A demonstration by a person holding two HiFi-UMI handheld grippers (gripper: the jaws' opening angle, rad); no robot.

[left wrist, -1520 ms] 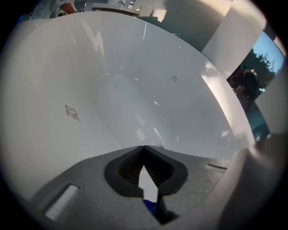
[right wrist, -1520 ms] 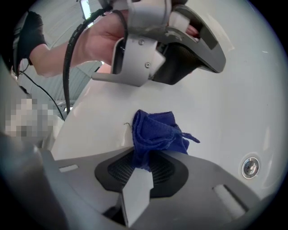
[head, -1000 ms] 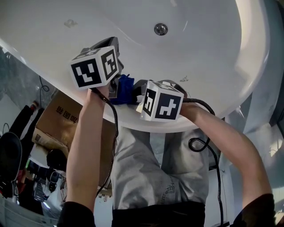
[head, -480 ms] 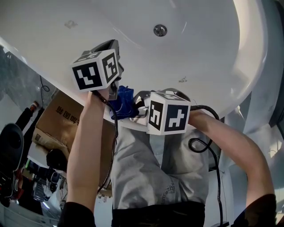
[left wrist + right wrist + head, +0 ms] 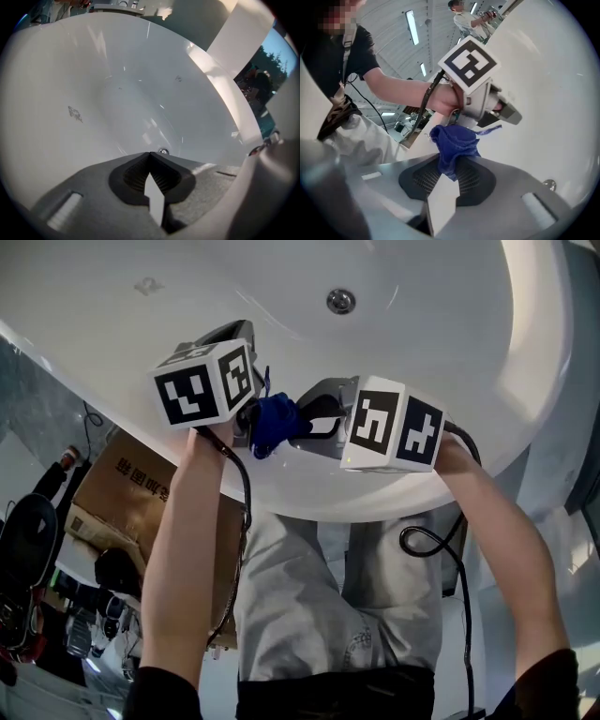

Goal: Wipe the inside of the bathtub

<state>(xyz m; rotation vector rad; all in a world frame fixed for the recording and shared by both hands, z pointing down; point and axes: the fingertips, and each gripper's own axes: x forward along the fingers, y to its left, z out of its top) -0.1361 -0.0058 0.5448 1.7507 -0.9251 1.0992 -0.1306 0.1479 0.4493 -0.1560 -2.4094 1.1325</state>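
My right claw (image 5: 449, 165) is clamped on the blue cloth (image 5: 453, 143), which is bunched low against the near wall of the bathtub (image 5: 450, 334), nearside of the drain (image 5: 340, 302). Unwiped surface lies ahead, drainward. Left claw (image 5: 150, 157) is closed, empty, just beside the cloth. I can't read the cardboard box (image 5: 127, 488) print, probably Chinese characters.

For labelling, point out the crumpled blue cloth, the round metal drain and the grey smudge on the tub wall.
Crumpled blue cloth (image 5: 454, 145): right gripper view, its bunched middle.
Round metal drain (image 5: 340, 302): head view, its centre.
Grey smudge (image 5: 74, 113): left gripper view, its middle.
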